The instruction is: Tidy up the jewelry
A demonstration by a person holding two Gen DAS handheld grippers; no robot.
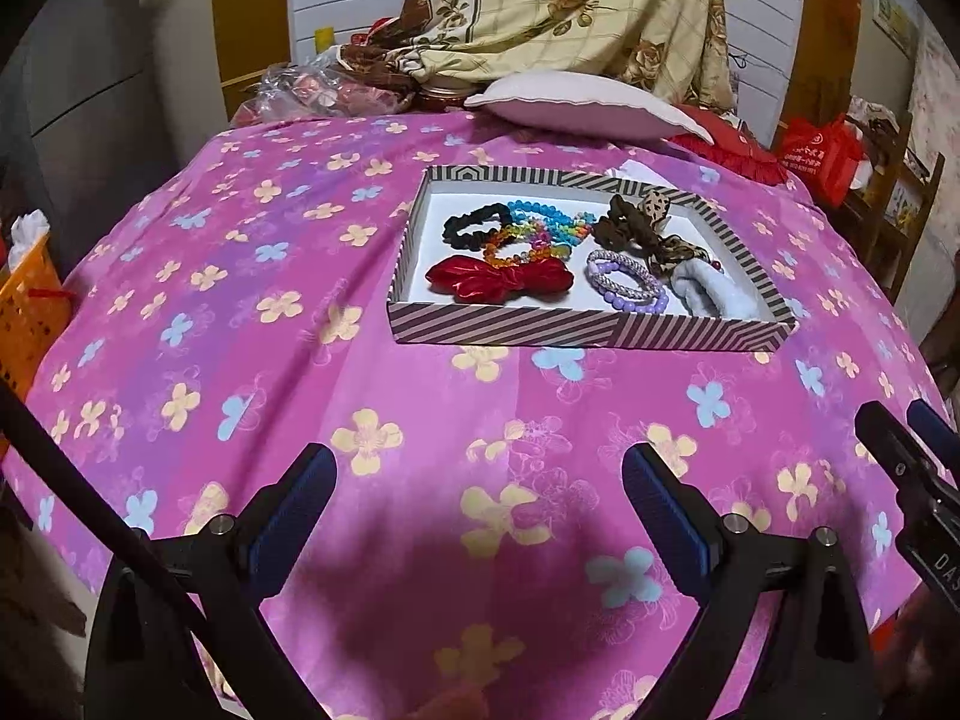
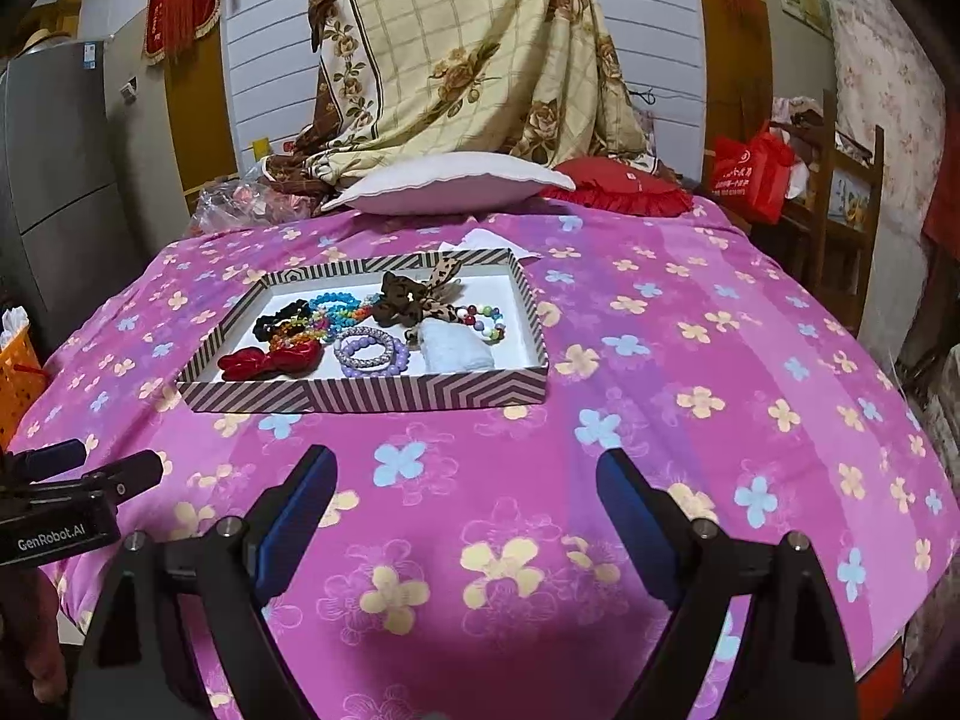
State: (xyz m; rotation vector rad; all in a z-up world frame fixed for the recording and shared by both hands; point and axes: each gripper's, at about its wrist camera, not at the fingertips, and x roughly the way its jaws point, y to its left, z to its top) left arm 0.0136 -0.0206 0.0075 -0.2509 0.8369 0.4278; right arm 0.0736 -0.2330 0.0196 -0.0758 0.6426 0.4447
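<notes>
A striped shallow box (image 1: 588, 327) (image 2: 366, 393) lies on the pink flowered bedspread. In it are a red bow (image 1: 498, 279) (image 2: 270, 360), a black scrunchie (image 1: 474, 222), colourful bead bracelets (image 1: 540, 228) (image 2: 336, 309), purple bracelets (image 1: 624, 282) (image 2: 372, 351), a brown leopard bow (image 1: 642, 222) (image 2: 414, 297) and a pale blue cloth piece (image 1: 714, 294) (image 2: 456, 351). My left gripper (image 1: 480, 480) is open and empty, well short of the box. My right gripper (image 2: 465, 480) is open and empty, in front of the box.
A white pillow (image 1: 582, 105) (image 2: 450, 183) and a red cushion (image 2: 624, 186) lie at the bed's far end, under a hanging floral blanket (image 2: 468, 48). An orange basket (image 1: 27, 306) stands at the left, a red bag (image 2: 750, 171) at the right.
</notes>
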